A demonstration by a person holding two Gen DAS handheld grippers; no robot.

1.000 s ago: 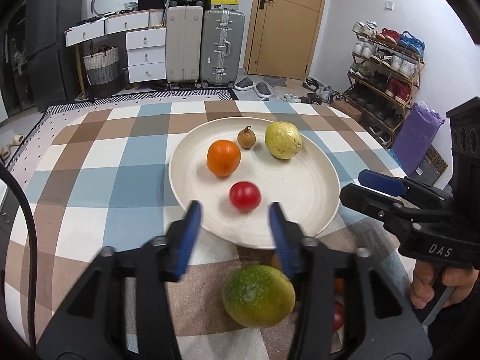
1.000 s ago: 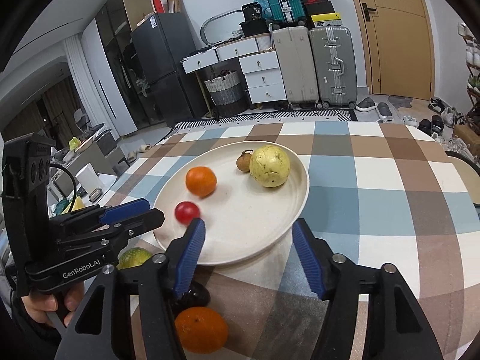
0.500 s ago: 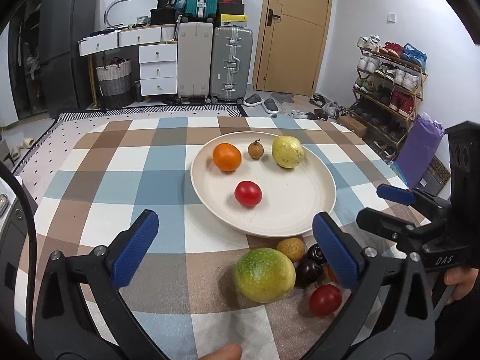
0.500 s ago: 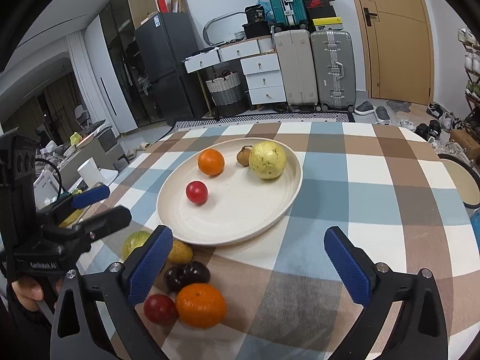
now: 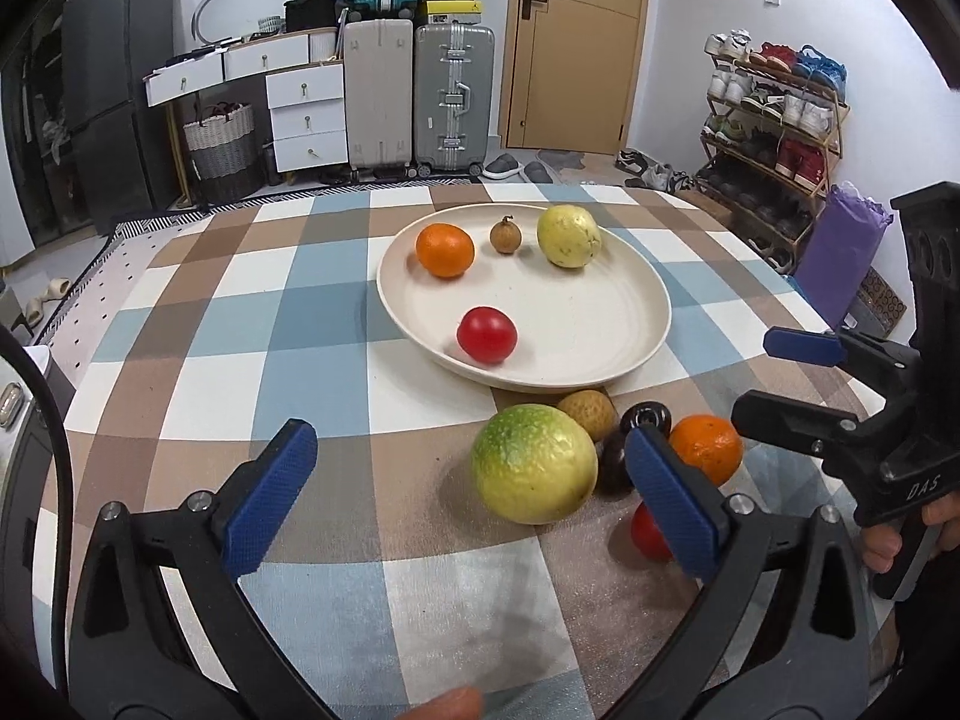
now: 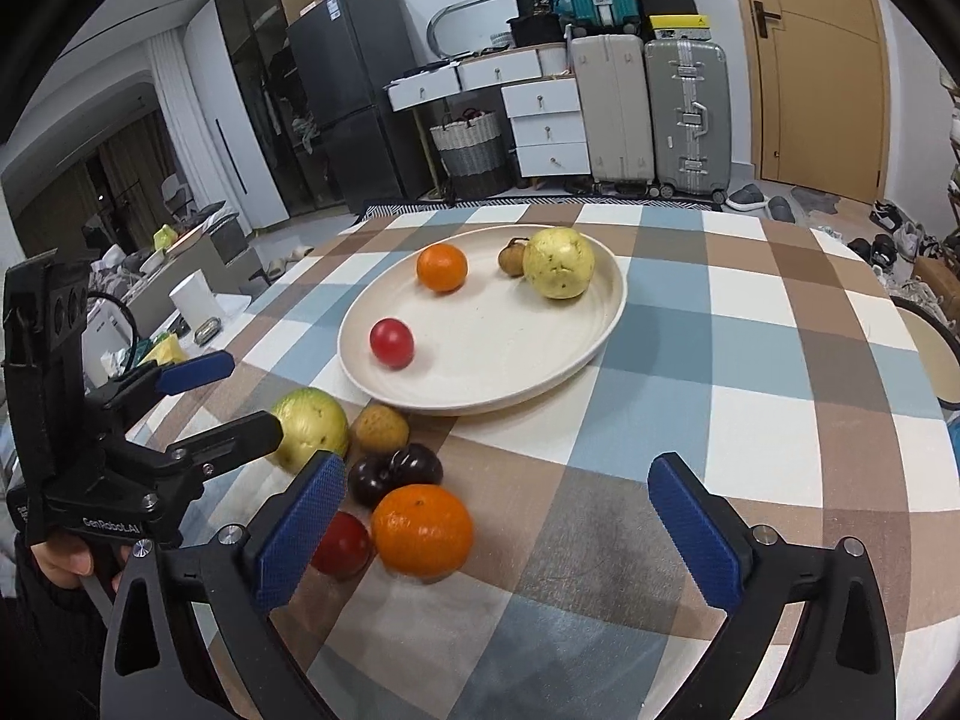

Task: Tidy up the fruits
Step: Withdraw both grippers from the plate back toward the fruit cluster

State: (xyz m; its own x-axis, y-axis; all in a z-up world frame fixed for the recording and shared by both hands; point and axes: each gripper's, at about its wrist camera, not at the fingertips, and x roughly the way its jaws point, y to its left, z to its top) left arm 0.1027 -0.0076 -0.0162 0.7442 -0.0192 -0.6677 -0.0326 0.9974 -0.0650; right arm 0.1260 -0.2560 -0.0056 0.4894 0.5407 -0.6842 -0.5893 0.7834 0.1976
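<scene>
Four fruits sit on the cream plate (image 5: 630, 354): an orange (image 5: 444, 249), a small brown fruit (image 5: 505, 235), a yellow-green guava (image 5: 567, 236) along the far side, and a red tomato (image 5: 486, 334) nearer the front edge. Plate is on a round table with a checked cloth (image 5: 288, 312) in blue, brown and white squares.

Just beside the plate's near rim, loose on the cloth, a tight cluster: a big green-yellow fruit (image 5: 533, 463), a tan round fruit (image 5: 588, 414), two dark plums (image 6: 393, 473), a second orange (image 6: 422, 529) and a second red tomato (image 6: 341, 543). The fruits there are touching or nearly so.

Left gripper (image 5: 474, 504) is spread wide, nothing between the blue pads; the big green-yellow fruit lies ahead of them, not gripped. Right gripper (image 6: 501, 531) is likewise wide apart and empty, with the second orange and tomato just by its left pad. Each is held by a hand; the right hand (image 5: 900, 534) shows at the edge of the left wrist view.

Room behind the table: two upright suitcases (image 5: 420, 102), white drawer units (image 5: 306, 114), a woven basket (image 5: 219, 141), a wooden door (image 5: 579, 42), a dark fridge (image 6: 345, 102), a shoe rack (image 5: 774, 120) on the wall right of the door, slippers on the floor.
</scene>
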